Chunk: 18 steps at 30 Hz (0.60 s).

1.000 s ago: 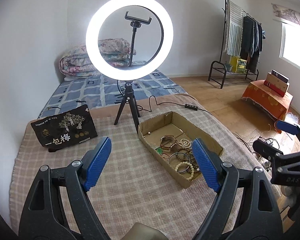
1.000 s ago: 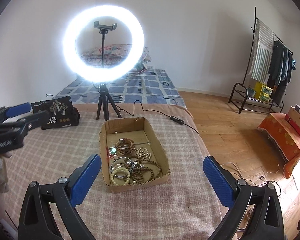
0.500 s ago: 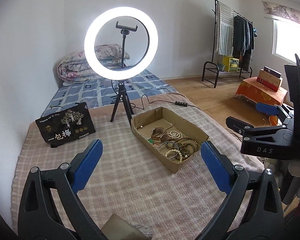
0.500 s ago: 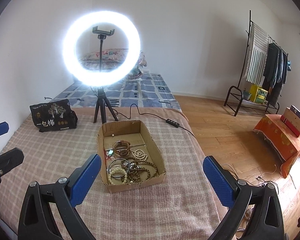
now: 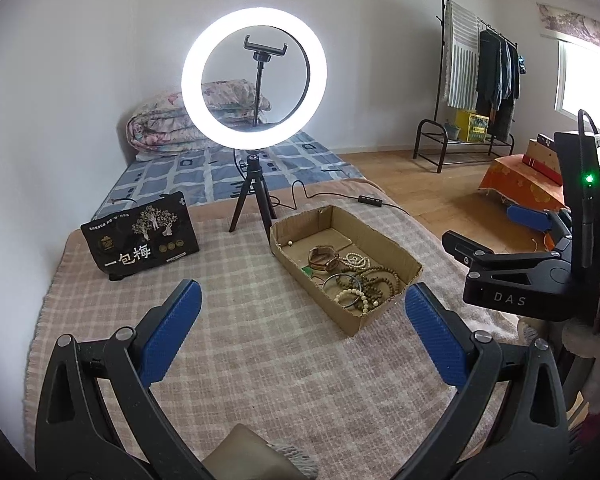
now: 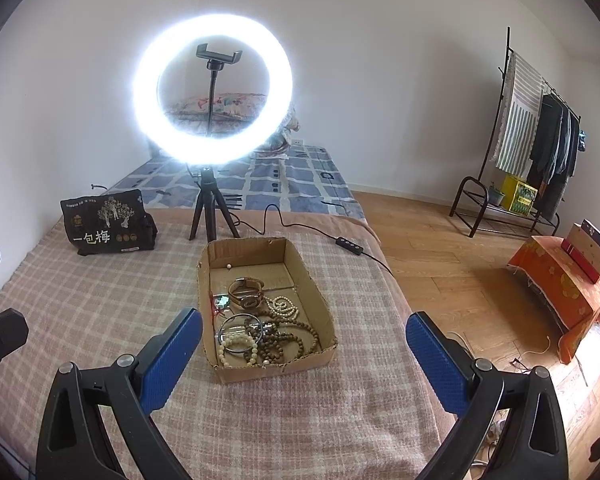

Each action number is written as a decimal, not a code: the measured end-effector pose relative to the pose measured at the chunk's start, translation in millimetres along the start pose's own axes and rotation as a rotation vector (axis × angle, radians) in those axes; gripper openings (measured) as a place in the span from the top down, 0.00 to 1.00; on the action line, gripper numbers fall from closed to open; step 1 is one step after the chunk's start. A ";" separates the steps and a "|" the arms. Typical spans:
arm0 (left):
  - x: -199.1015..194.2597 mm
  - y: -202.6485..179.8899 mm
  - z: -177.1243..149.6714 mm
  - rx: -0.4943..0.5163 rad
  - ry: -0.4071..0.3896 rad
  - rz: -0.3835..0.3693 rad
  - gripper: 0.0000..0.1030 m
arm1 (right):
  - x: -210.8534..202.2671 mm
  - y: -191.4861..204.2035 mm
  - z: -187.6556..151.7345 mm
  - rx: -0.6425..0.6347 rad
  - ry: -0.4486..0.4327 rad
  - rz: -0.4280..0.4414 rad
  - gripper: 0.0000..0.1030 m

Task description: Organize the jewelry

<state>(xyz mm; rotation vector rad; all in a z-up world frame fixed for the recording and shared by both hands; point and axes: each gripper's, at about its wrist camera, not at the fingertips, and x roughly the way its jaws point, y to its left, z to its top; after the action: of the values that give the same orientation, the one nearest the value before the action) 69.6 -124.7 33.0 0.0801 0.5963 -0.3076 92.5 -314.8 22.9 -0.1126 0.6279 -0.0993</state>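
Checked pink blanket [image 6: 100,320] carries a shallow brown cardboard box [image 6: 324,312]; tangled bead bracelets [image 6: 276,336] lie inside, so both grippers, left gripper [image 5: 300,332] and right gripper [image 6: 304,356], hover before it, jaws apart, empty.

White walls [image 6: 380,60] are enclosing a wooden floor [image 6: 440,248]; a lit ring light [image 5: 254,78] is glowing, a clothes rack [image 5: 480,80] standing beside a bright window [image 5: 584,80].

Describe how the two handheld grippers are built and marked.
Both are black plastic clamps with blue ribbed pads and silver pivot bolts. Seen from the left gripper, the right gripper body reads "DAS" and carries an upright black module with a green light and a cable.
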 end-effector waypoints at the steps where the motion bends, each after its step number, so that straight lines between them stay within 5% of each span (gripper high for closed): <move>1: -0.5 -0.9 0.0 0.005 -0.002 0.002 0.00 | 0.3 -0.2 -0.1 0.001 0.001 0.002 0.00; 18: -3.7 -4.9 -0.9 0.033 -0.016 0.025 0.00 | 5.4 -0.8 -2.1 0.009 0.021 0.012 0.00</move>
<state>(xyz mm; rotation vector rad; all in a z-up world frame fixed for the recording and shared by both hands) 64.7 -128.3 34.4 0.1163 0.5740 -0.2937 95.5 -316.4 18.2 -0.0997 0.6486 -0.0921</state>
